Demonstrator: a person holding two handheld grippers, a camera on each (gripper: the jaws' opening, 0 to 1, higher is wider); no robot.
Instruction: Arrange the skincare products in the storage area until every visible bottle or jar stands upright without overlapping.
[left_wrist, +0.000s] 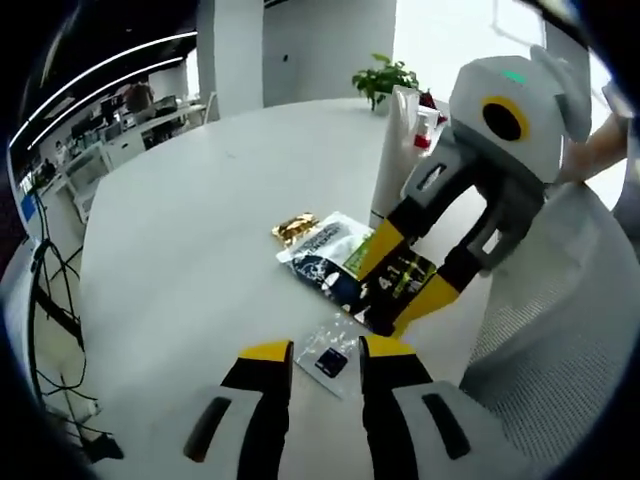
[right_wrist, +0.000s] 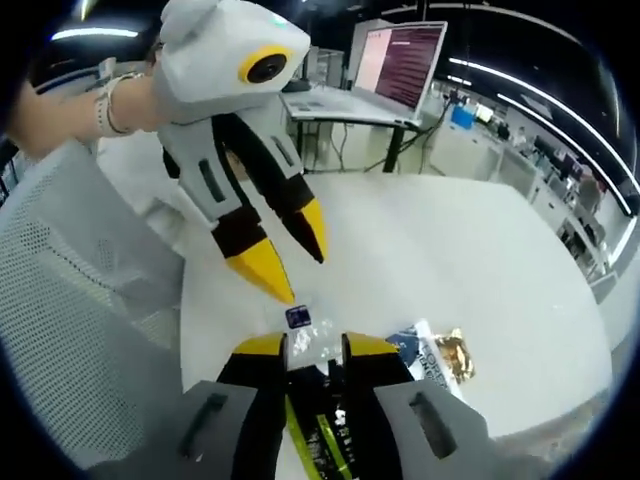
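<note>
Skincare packets lie in a loose cluster on the white table (left_wrist: 200, 230): a blue-and-white sachet (left_wrist: 328, 255), a small gold foil packet (left_wrist: 296, 228) just beside it, a dark packet with yellow-green print (left_wrist: 405, 285), and a little clear packet with a dark square label (left_wrist: 333, 352). In my left gripper view, my left gripper (left_wrist: 327, 355) hangs just above the clear packet, its yellow-tipped jaws apart with the packet showing in the gap; it grasps nothing. My right gripper (left_wrist: 395, 322) reaches in from the right of that view, tips down on the dark packet, one jaw on each side of it. A tall white tube (left_wrist: 395, 150) stands upright behind the sachets, with a spray bottle with a red part (left_wrist: 424, 128) and a green potted plant (left_wrist: 383, 78) farther back. A white mesh chair back (left_wrist: 560, 310) sits at the table's near edge.

In my right gripper view, the right gripper (right_wrist: 314, 350) has the dark packet (right_wrist: 322, 440) between its jaws, which press close on it. The clear packet (right_wrist: 303, 338) lies just ahead of the tips, and the left gripper (right_wrist: 298, 262) points down at it, jaws spread. The sachet (right_wrist: 415, 352) and gold packet (right_wrist: 452, 352) lie to the right. A laptop (right_wrist: 400, 62) with a lit screen sits on a desk beyond.
</note>
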